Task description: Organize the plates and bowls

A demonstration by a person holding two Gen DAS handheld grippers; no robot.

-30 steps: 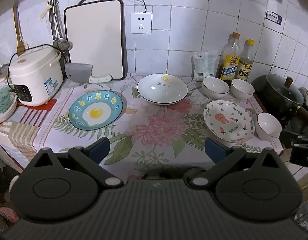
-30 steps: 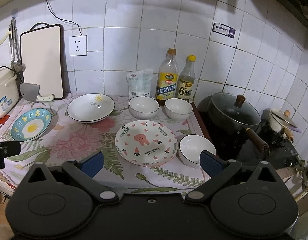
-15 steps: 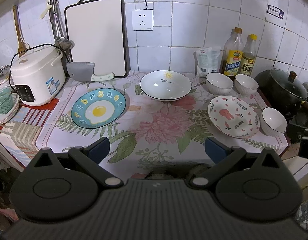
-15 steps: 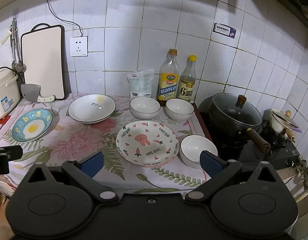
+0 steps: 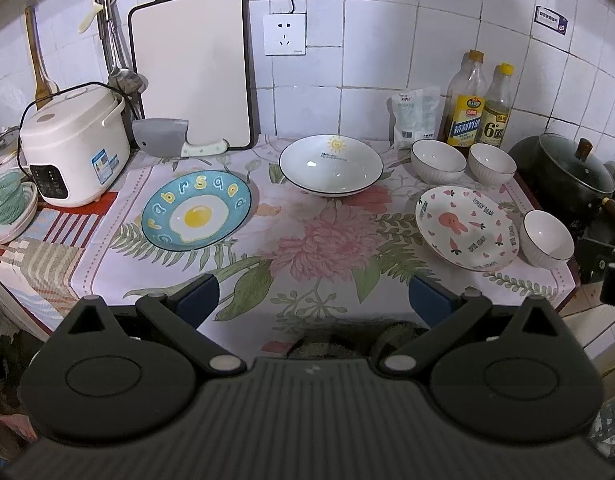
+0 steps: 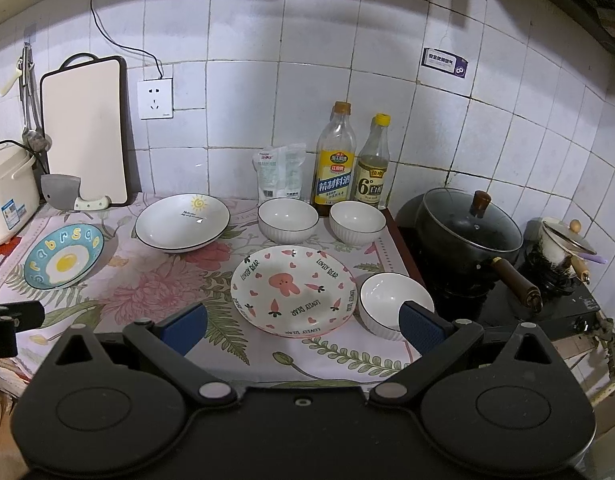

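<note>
On the floral cloth lie a blue fried-egg plate (image 5: 196, 210) (image 6: 63, 256), a large white sun bowl (image 5: 330, 165) (image 6: 182, 222), and a pink rabbit plate (image 5: 466, 227) (image 6: 293, 290). Two small white bowls (image 5: 438, 160) (image 5: 492, 163) stand at the back by the bottles, shown also in the right wrist view (image 6: 288, 219) (image 6: 357, 222). A third small bowl (image 5: 546, 239) (image 6: 391, 299) sits right of the rabbit plate. My left gripper (image 5: 312, 297) hangs open over the counter's front edge. My right gripper (image 6: 302, 327) is open in front of the rabbit plate, holding nothing.
A rice cooker (image 5: 73, 144), a cleaver (image 5: 167, 142) and a white cutting board (image 5: 191, 70) stand at the back left. Two bottles (image 6: 334, 162) (image 6: 373, 166) and a bag (image 6: 279, 172) line the wall. A black lidded pot (image 6: 467, 232) sits on the stove at right.
Both grippers have risen and pulled back slightly, so the counter sits lower in each view. The dishes have not moved and both grippers stay open.
</note>
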